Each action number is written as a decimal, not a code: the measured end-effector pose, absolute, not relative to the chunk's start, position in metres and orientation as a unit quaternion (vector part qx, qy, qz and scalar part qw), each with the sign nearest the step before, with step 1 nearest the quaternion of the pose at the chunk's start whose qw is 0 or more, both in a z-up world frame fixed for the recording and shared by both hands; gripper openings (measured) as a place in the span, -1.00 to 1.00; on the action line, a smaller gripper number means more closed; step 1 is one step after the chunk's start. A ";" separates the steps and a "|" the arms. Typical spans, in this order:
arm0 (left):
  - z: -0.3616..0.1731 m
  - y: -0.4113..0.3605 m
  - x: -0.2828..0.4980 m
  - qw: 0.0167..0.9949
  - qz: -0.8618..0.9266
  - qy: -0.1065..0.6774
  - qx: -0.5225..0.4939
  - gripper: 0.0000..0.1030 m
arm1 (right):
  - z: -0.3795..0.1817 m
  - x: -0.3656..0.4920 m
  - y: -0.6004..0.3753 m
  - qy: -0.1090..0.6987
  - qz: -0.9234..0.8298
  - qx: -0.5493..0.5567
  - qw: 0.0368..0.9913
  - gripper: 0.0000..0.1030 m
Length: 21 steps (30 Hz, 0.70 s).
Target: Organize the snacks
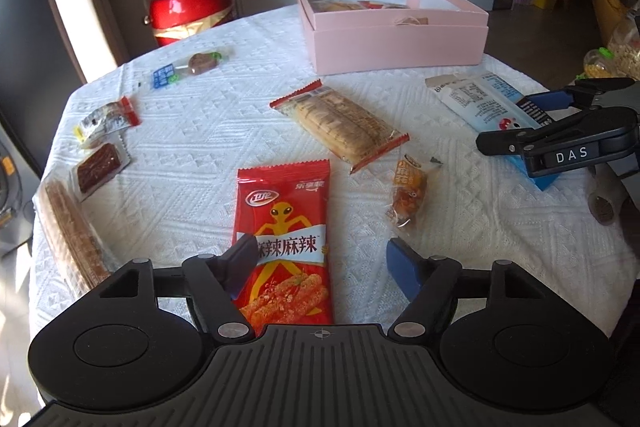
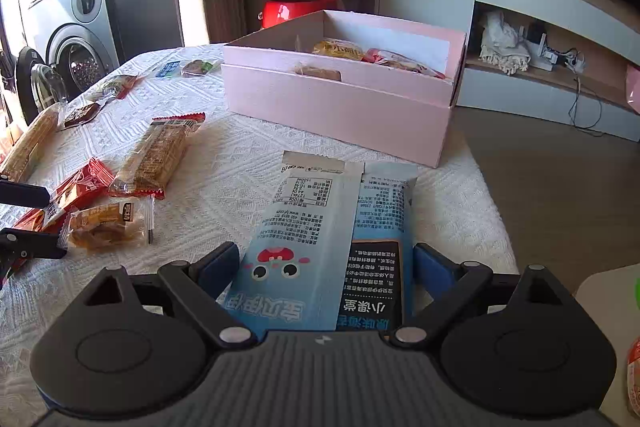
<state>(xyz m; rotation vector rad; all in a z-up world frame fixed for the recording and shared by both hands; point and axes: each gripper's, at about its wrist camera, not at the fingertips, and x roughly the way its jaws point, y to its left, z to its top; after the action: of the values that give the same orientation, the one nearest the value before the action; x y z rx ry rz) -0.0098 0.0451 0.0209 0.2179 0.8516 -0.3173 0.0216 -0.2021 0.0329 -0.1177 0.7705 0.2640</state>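
With the right claw (image 2: pixel 324 263) spread around the pale blue paper snack packet (image 2: pixel 320 227) lying before the pink cardboard box (image 2: pixel 340 107), and the left claw (image 1: pixel 320 263) also apart, both packet edges should be squeezed evenly

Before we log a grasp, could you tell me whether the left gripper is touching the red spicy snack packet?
Cannot tell. In the left wrist view, the left gripper is open; one finger overlaps the red spicy snack packet, but contact is unclear.
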 end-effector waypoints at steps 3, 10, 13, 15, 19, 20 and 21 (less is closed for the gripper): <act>0.025 0.051 -0.009 0.900 -0.142 0.404 0.087 0.44 | 0.033 0.022 -0.202 0.375 0.129 -0.057 0.916 0.82; 0.017 0.078 0.002 0.903 -0.082 0.417 0.057 0.46 | 0.033 0.022 -0.202 0.375 0.129 -0.057 0.916 0.82; 0.017 0.081 0.006 0.904 -0.086 0.417 0.035 0.45 | 0.033 0.022 -0.201 0.375 0.129 -0.058 0.916 0.82; 0.017 0.077 0.009 0.904 -0.088 0.417 0.033 0.45 | 0.033 0.022 -0.201 0.376 0.130 -0.058 0.916 0.82; 0.018 0.072 0.010 0.902 -0.076 0.424 0.020 0.42 | 0.033 0.025 -0.202 0.386 0.143 -0.062 0.909 0.90; 0.018 0.070 0.008 0.902 -0.082 0.423 0.018 0.39 | 0.033 0.025 -0.202 0.387 0.147 -0.064 0.908 0.90; 0.019 0.069 0.005 0.902 -0.087 0.422 0.017 0.27 | 0.034 0.024 -0.202 0.388 0.152 -0.066 0.907 0.90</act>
<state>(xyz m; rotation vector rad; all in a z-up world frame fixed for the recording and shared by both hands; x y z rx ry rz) 0.0054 0.0694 0.0189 0.0358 0.8726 -0.1803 0.0243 -0.2024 0.0338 -0.1366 0.8010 0.3146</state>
